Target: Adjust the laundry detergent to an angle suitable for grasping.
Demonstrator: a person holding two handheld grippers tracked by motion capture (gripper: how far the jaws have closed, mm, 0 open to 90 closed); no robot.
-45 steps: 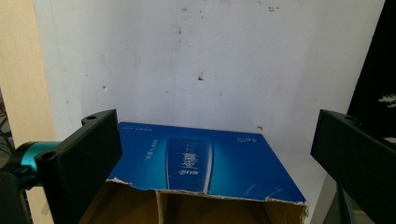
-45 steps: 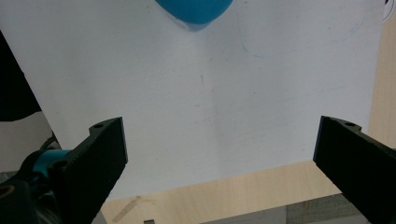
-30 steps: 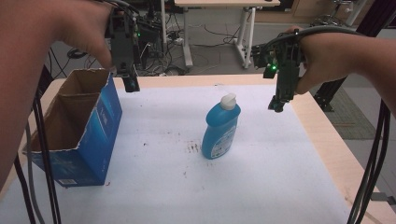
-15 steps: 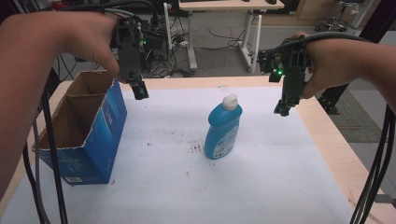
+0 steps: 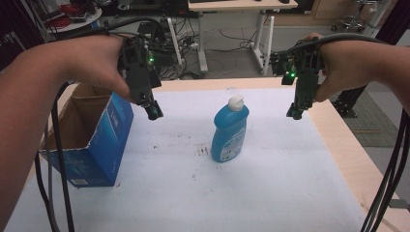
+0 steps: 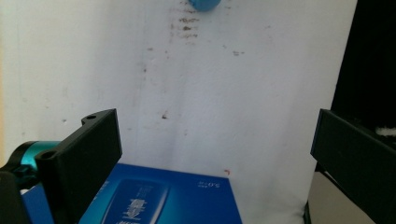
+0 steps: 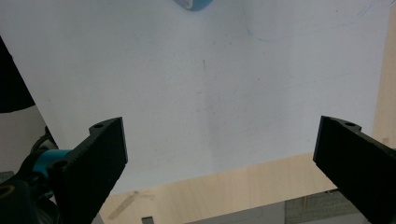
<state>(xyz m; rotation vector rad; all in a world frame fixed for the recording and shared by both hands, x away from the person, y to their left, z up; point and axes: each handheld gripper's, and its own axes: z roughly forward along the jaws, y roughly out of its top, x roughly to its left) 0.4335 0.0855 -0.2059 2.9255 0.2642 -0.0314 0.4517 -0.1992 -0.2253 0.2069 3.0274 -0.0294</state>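
A blue bottle (image 5: pixel 229 131) with a white cap stands upright mid-table on the white sheet (image 5: pixel 251 193). Its base edge shows at the top of the left gripper view as a blue bottle (image 6: pixel 204 4) and of the right gripper view as a blue bottle (image 7: pixel 192 4). An open cardboard box with blue sides (image 5: pixel 104 140) sits at the left; its blue side (image 6: pixel 159 198) lies under the left jaws. My left gripper (image 5: pixel 152 111) hangs open over the box's right edge, left of the bottle. My right gripper (image 5: pixel 292 112) hangs open in the air right of the bottle. Nothing is between either pair of jaws.
The wooden table edge (image 5: pixel 360 169) borders the sheet at the right and far side. Desks, cables and chairs (image 5: pixel 227 29) stand on the floor beyond the table. Black cables (image 5: pixel 391 179) trail from both hands along the sides.
Both grippers have come lower and nearer the camera's side. The left one has shifted right past the box's corner. The bottle and the box stay put.
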